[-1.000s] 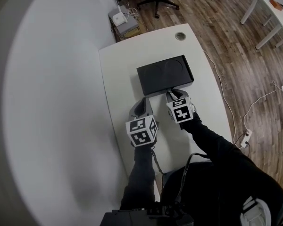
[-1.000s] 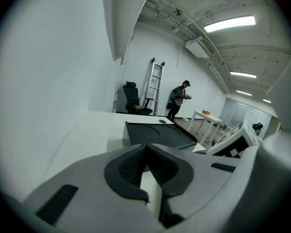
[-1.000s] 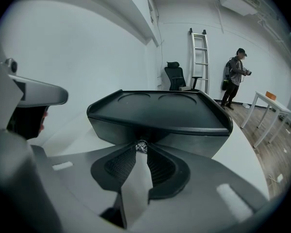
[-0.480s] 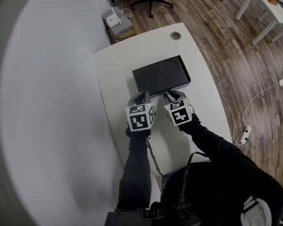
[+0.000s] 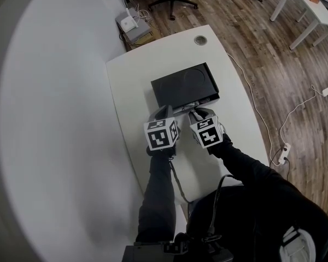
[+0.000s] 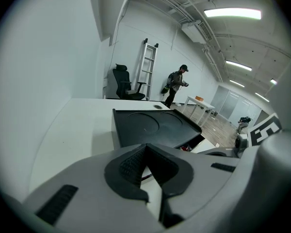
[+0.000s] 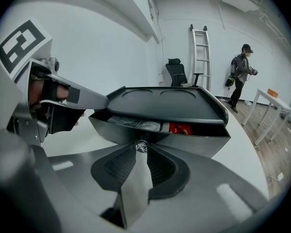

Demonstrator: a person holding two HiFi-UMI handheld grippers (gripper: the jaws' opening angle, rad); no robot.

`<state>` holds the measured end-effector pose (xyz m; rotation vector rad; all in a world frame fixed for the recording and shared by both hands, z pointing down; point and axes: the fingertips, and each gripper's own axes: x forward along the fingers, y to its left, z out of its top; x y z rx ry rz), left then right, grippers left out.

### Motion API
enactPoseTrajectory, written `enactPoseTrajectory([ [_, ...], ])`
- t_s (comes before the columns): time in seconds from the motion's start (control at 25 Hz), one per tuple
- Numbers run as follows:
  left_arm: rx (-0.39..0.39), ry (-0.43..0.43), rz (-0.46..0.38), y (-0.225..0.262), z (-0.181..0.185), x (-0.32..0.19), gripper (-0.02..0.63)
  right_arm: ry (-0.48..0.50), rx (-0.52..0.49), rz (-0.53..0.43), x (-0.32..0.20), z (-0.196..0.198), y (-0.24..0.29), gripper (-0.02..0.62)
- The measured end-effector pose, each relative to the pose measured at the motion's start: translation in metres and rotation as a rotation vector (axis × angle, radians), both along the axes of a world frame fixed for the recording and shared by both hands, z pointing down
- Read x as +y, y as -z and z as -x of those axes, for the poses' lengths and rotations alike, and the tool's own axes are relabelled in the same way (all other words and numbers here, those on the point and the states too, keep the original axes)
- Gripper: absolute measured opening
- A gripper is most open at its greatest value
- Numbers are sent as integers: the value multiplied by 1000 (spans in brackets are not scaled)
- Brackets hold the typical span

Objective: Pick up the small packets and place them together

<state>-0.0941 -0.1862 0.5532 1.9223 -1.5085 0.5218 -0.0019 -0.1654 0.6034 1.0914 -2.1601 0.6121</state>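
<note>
The left gripper [image 5: 165, 112] has come in from lower on the bench [image 5: 132, 81] and now sits just beside the right gripper [image 5: 195, 112], both facing the front of the black box [image 5: 183, 83]. Its fingers [image 6: 131, 166] meet at the tips with nothing between them. Just beyond them is the box's near left corner, with bare bench beneath.

The right gripper has kept its place. Its fingers [image 7: 121, 166] are clamped on the small metal knob [image 7: 142, 146] at the middle of the drawer [image 7: 194, 142], which stands partly pulled out from under the box lid. No change in how far the drawer is open can be made out.

The packets [image 7: 136, 124] lie inside the drawer, just past the right fingertips. Grey ones sit straight ahead and to their left, and a red packet [image 7: 180, 128] lies a little to the right. None has been taken out yet.

So the picking itself has not begun. The likely meaning of the left gripper's approach is a split of work, with the right holding the drawer open while the left reaches in. For that the left fingers must first part, and the gap under the lid looks shallow, so they would probably have to go in low and flat.
</note>
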Motion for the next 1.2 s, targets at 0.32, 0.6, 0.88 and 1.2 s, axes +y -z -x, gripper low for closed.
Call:
enactPoseTrajectory([
  [0.32, 2, -8, 26, 1, -1, 4, 0, 12, 5, 26, 19, -7, -2, 72],
  [0.6, -1, -11, 37, -1, -1, 6, 0, 17, 7, 32, 32, -11, -5, 72],
  [0.88, 1, -18, 51, 0, -4, 10, 0, 19, 9, 40, 45, -16, -5, 72],
  [1.2, -8, -16, 59, -2, -5, 11, 0, 17, 14, 31, 56, -18, -6, 72],
])
